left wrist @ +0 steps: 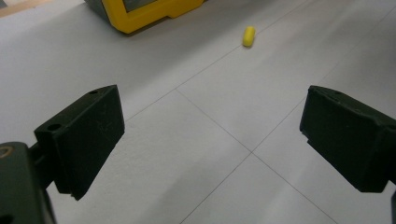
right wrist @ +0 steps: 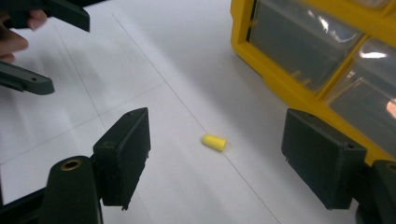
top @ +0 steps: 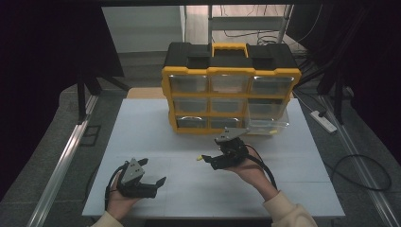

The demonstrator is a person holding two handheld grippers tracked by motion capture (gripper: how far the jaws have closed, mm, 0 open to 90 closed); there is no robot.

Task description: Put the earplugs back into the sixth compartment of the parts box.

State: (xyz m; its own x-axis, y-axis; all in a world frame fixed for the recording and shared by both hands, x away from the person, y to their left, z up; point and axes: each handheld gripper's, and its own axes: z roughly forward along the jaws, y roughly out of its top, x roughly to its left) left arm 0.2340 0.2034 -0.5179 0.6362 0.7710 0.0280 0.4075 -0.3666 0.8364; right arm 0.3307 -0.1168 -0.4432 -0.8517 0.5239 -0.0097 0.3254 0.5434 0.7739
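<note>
White bench [top: 156, 132] carries a yellow-framed drawer organizer [top: 230, 90] at its far edge. Mid-bench lies a small yellow plug [top: 200, 158], just before the right gripper [top: 218, 159], fingers spread. Left gripper [top: 153, 172] near the front edge, fingers spread too.

I see a white table [top: 142, 137] bearing a yellow-and-black drawer organizer [top: 229, 87], a small yellow piece [top: 200, 158], and seemingly a clear drawer [top: 267, 124].
</note>
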